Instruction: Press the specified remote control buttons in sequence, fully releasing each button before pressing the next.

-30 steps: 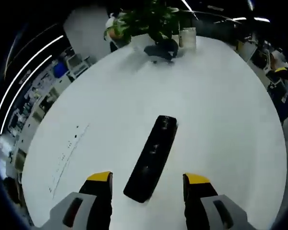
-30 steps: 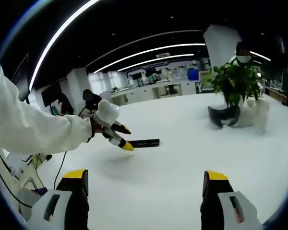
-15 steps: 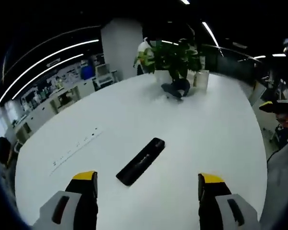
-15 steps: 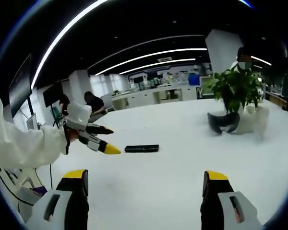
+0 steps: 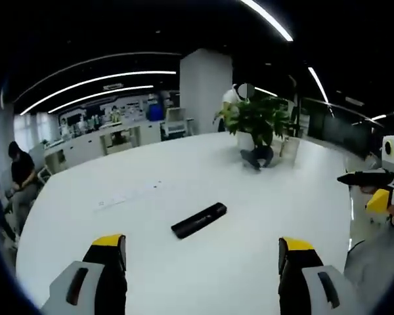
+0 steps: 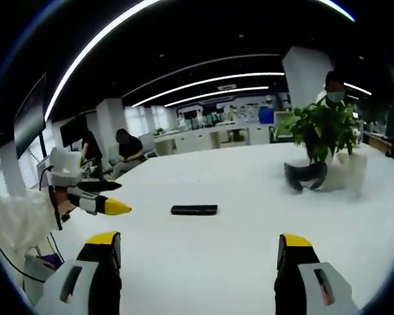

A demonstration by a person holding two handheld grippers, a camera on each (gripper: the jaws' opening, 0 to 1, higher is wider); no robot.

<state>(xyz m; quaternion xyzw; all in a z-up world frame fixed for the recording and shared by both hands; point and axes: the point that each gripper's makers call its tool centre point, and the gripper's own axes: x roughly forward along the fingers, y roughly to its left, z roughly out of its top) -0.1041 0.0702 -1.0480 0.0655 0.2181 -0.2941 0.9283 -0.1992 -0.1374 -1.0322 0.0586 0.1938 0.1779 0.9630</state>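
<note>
While you are holding both tongs up and back from the white table (image 5: 151, 197), the black remote control (image 5: 199, 220) is lying flat by itself near the middle of the left gripper view. I think you are keeping back so it stays easy to see.

Your left gripper (image 5: 200, 252) is standing wide open at the bottom of the frame, holding nothing. The remote is sitting ahead of it, between the two yellow tips but well apart from them.

Your right gripper (image 6: 197, 249) is also standing wide open and holding nothing. In the right gripper view, the remote (image 6: 194, 210) is lying above the gap, nearer the left tip. A potted plant (image 5: 257, 121) is standing far back, upper right.
</note>
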